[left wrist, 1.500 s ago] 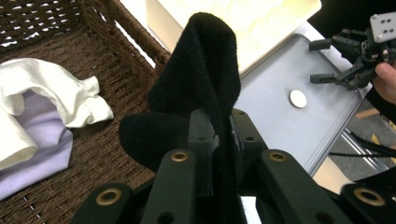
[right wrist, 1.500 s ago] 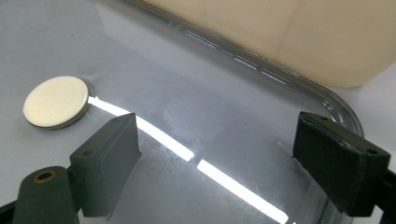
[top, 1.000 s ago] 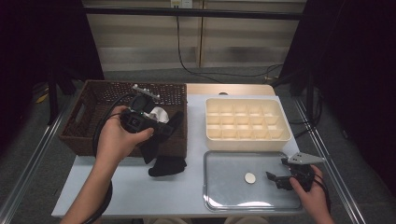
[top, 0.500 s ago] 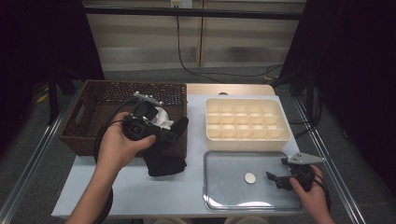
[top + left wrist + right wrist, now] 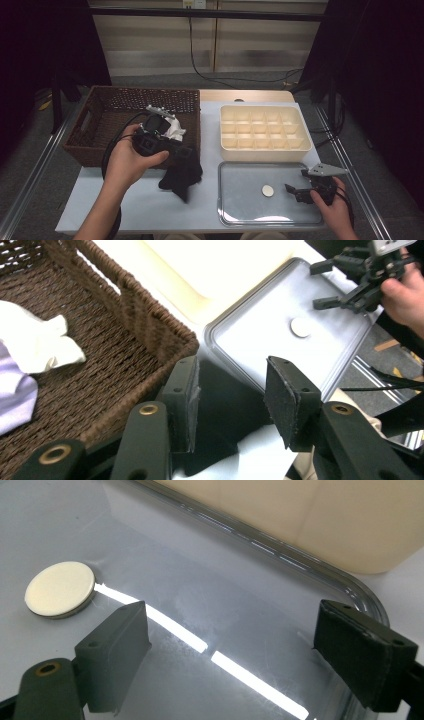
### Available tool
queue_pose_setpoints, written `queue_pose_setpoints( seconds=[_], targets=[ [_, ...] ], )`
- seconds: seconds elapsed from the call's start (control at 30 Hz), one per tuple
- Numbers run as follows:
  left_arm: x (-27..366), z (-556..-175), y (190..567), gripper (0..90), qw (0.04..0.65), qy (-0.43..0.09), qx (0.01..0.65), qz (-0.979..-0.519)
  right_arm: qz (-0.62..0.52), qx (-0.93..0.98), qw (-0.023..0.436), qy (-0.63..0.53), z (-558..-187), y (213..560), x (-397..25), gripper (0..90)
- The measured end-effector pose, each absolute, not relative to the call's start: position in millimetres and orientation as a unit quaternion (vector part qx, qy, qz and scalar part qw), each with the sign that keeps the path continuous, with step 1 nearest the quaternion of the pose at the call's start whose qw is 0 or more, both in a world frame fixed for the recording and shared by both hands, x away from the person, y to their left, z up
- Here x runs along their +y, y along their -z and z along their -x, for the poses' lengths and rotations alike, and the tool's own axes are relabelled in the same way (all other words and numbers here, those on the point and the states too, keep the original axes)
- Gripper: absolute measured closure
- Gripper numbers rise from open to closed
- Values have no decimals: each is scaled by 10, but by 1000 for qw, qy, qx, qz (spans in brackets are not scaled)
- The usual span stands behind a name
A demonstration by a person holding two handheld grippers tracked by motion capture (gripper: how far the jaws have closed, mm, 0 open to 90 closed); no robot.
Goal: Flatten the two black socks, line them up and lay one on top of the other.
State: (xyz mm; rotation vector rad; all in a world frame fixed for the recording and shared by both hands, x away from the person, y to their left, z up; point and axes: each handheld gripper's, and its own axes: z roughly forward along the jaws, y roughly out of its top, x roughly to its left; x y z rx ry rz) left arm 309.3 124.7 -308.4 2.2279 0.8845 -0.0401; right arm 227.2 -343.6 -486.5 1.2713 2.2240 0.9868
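Hanging from the left gripper (image 5: 186,152) in the high view, a black cloth (image 5: 181,175) droops limp and crumpled onto the white tabletop (image 5: 135,207), just in front of the wicker basket (image 5: 100,107). The right gripper (image 5: 295,192) rests over the steel tray (image 5: 245,212), fingers spread, near a small pale disc (image 5: 268,190); a cream divided box (image 5: 263,131) sits behind the tray. Dark curtains flank a pale wall.

In the left gripper view, the fingers (image 5: 285,402) stand apart, the dark cloth (image 5: 225,410) between them; I cannot tell whether they grip it. White cloth (image 5: 35,342) lies in the basket (image 5: 125,325).

In the right gripper view, the fingers (image 5: 117,655) are released wide above the tray (image 5: 210,605), the disc (image 5: 60,590) just beyond the left one.
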Motion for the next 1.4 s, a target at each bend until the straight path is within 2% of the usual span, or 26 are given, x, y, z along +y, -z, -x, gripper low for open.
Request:
queue_pose_setpoints(
  seconds=[0.47, 0.93, 1.4],
  targets=[
    [1455, -3032, 3379, 496, 353, -22, 345, -869, -454, 794, 197, -353, -2271, 4865, -3436, 140],
    [1493, -2919, 3769, 375, 341, -33, 340, -876, -454, 794, 197, -353, -2271, 4866, -3436, 141],
    [1462, -2887, 4148, 364, 328, -35, 349, -877, -454, 794, 197, -353, -2272, 4866, -3437, 140]
  ],
)
